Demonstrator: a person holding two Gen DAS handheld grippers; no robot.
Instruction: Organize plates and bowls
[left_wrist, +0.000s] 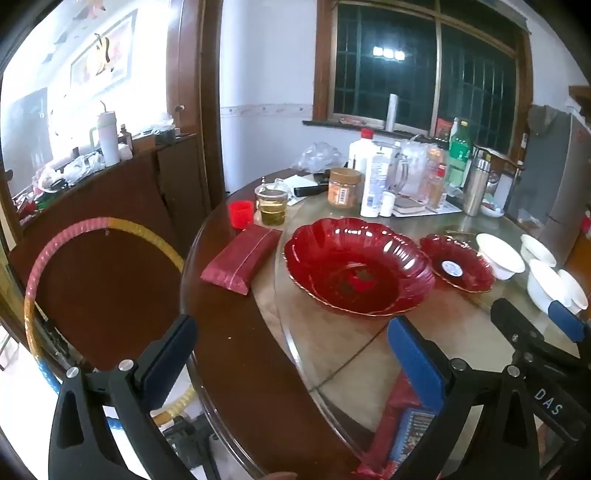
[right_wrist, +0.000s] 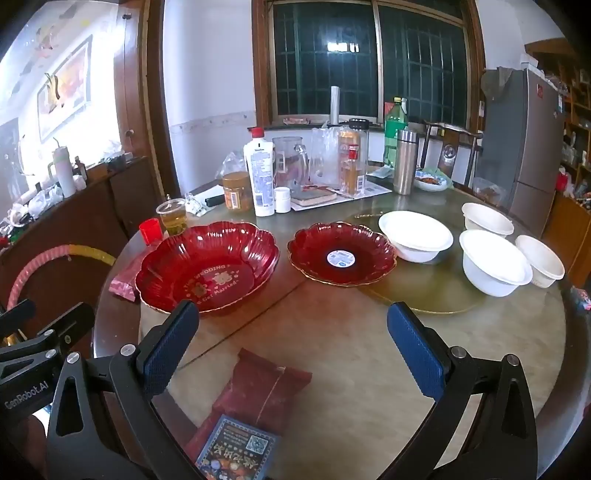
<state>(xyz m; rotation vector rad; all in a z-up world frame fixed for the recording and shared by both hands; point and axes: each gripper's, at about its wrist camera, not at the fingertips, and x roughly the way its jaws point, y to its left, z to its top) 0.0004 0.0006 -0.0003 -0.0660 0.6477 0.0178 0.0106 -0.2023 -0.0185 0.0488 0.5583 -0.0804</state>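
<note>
A large red scalloped plate (left_wrist: 356, 267) (right_wrist: 208, 266) sits on the round table, with a smaller red plate (left_wrist: 456, 264) (right_wrist: 341, 253) to its right. Several white bowls (left_wrist: 500, 254) (right_wrist: 415, 234) stand further right, one large bowl (right_wrist: 495, 262) nearest. My left gripper (left_wrist: 291, 354) is open and empty, held over the table's near left edge short of the large plate. My right gripper (right_wrist: 293, 339) is open and empty, held above the table in front of both red plates; it also shows in the left wrist view (left_wrist: 535, 325).
A red packet (left_wrist: 242, 256) lies left of the large plate; another red packet (right_wrist: 258, 387) with a blue card lies near the front edge. A red cup (right_wrist: 150, 229), a tea cup (right_wrist: 173, 216), bottles, jars (right_wrist: 260, 173) and a steel flask (right_wrist: 404, 162) crowd the back. A hoop (left_wrist: 92, 236) leans at left.
</note>
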